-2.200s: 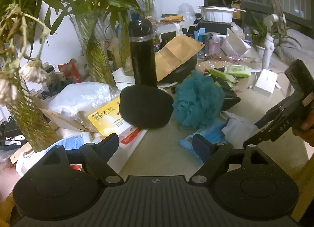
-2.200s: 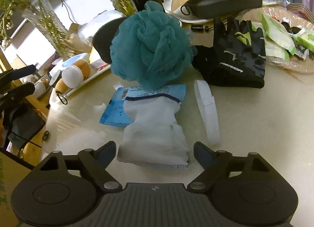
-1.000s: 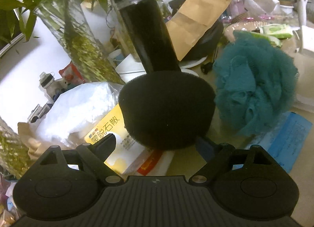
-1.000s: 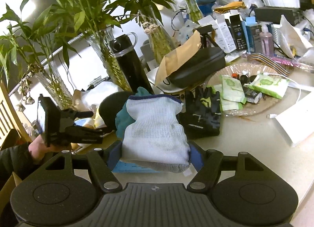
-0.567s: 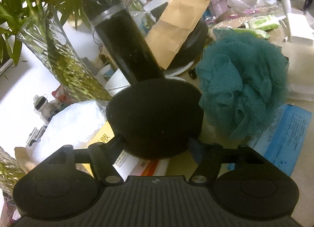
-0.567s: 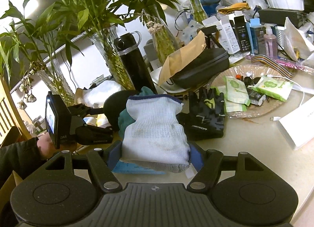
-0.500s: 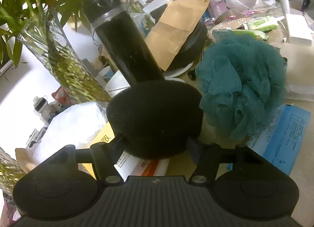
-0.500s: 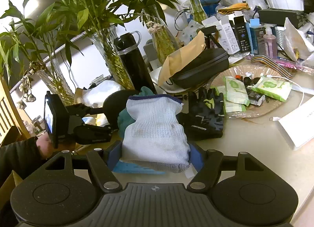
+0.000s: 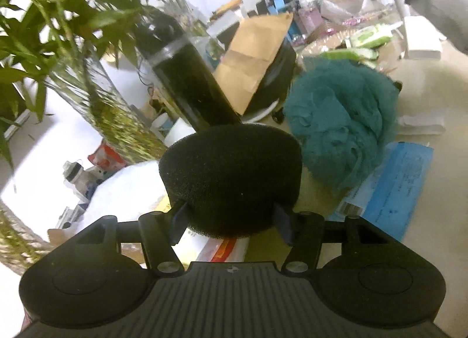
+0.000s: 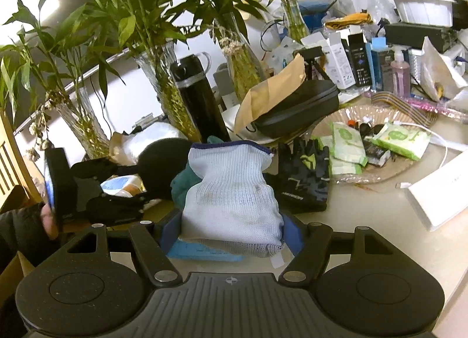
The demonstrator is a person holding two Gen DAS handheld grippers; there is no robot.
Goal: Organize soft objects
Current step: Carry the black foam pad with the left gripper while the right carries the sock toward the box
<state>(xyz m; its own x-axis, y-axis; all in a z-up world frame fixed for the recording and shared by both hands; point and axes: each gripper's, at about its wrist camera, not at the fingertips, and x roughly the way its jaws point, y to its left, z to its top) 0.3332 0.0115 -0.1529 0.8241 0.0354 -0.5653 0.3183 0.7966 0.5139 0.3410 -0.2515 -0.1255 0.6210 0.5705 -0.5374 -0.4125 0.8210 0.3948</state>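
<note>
A lived-in home, judging by a crowded pale tabletop (image 10: 380, 215). Ahead of the right tool and to its left, glass vases of lucky bamboo (image 10: 163, 80) along a white wall. Straight ahead, a black flask (image 10: 199, 104), a brown paper envelope (image 10: 269, 95) on a black zip case (image 10: 298, 112). Ahead and to the right, a clear dish (image 10: 380, 174) of wet-wipe packets (image 10: 400, 139), a pink soap pump bottle (image 10: 399, 71), small cosmetic boxes (image 10: 345, 60), a white takeaway bowl (image 10: 421, 10) farther back. At the far left edge, part of a wooden chair (image 10: 11, 162). Beyond the left tool, a teal bath pouf (image 9: 342, 115) among packets and bags.
</note>
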